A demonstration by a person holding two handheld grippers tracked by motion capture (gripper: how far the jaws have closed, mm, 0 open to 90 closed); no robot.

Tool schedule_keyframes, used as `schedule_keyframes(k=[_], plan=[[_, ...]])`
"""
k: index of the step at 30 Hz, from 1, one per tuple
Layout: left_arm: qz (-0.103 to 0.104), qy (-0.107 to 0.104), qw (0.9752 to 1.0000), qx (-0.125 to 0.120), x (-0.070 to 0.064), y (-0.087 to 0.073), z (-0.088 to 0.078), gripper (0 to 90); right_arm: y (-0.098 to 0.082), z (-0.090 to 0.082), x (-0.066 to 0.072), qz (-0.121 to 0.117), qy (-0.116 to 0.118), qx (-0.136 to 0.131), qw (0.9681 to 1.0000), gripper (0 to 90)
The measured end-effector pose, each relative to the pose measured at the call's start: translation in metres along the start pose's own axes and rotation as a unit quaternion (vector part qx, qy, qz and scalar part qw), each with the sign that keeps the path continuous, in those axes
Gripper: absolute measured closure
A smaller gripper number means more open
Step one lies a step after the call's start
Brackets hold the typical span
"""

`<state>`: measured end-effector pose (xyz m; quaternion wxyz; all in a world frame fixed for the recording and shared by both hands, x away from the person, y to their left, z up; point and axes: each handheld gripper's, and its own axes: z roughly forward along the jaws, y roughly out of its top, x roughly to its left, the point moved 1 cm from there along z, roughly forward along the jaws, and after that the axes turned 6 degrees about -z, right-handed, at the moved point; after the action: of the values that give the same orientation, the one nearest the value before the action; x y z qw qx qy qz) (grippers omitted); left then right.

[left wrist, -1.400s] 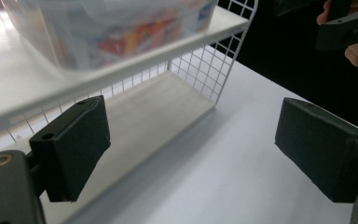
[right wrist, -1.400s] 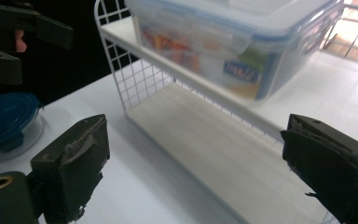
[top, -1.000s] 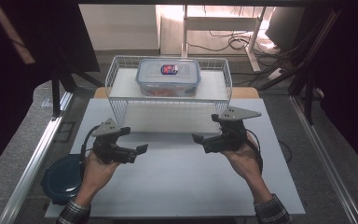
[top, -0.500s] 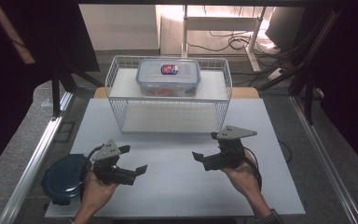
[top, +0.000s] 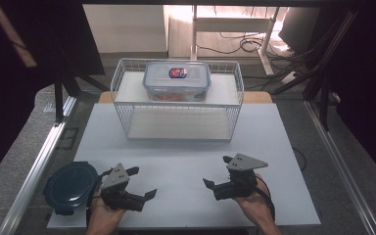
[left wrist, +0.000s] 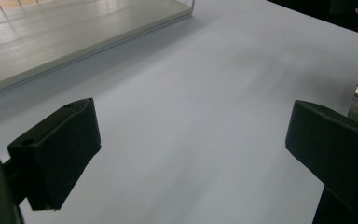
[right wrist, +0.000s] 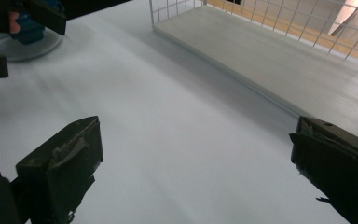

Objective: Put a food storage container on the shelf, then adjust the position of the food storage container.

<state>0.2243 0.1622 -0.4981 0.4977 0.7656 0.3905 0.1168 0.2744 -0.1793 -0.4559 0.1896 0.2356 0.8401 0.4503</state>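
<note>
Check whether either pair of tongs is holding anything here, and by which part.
Nothing is held. The left tongs and right tongs are both open, jaws empty, over the bare white table sheet.

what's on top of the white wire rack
A clear plastic container with a blue-rimmed lid sits on the white wire rack. A red-and-blue label shows on its lid; its reddish contents cannot be identified.
</note>
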Motion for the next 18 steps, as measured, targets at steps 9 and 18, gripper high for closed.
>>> schedule_keyframes(k=[9,18], plan=[[0.007,0.011,0.9994,0.034,-0.002,-0.014,0.008,2.4,-0.025,0.002,0.006,0.002,-0.013,0.002,0.9999,2.2],[-0.011,0.014,0.9995,0.026,0.004,-0.003,-0.002,2.2,-0.029,0.005,0.004,0.004,-0.019,0.011,0.9998,2.2]])
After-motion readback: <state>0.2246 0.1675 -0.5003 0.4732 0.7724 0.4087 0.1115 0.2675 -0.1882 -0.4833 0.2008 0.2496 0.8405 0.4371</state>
